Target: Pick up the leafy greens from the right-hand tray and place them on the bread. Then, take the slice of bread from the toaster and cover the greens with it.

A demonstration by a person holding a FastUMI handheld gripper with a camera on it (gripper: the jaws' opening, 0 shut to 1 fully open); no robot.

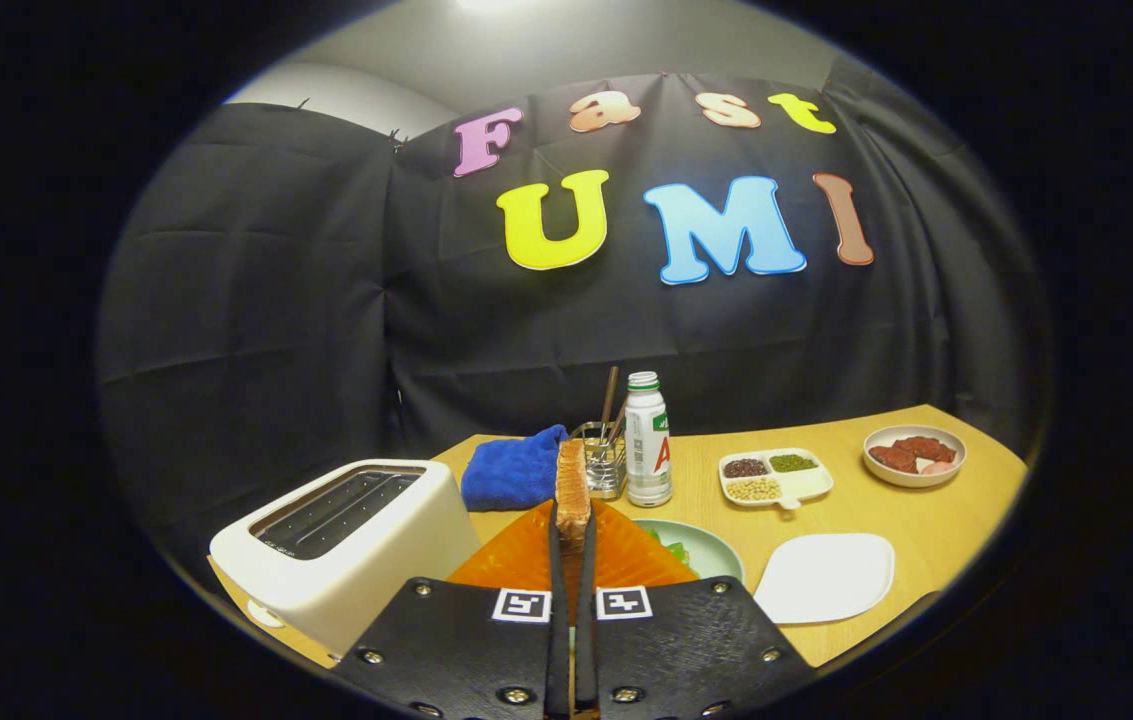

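Tongs (572,535): nearly closed, pinching the toasted brown bread slice (572,490) upright on edge.
Bread: raised above the orange mat (526,555), beside the white toaster (346,545).

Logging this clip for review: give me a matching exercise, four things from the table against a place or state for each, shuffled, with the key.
Things:
1. slice of bread
2. toaster
3. blue cloth
4. divided dish

Places or states:
A. slots empty, beside the orange mat
B. holds beans in separate compartments, near the bowl of red food
C. upright on edge, pinched between the tongs
D. bunched up behind the toaster, next to the wire holder

Pairs: 1-C, 2-A, 3-D, 4-B
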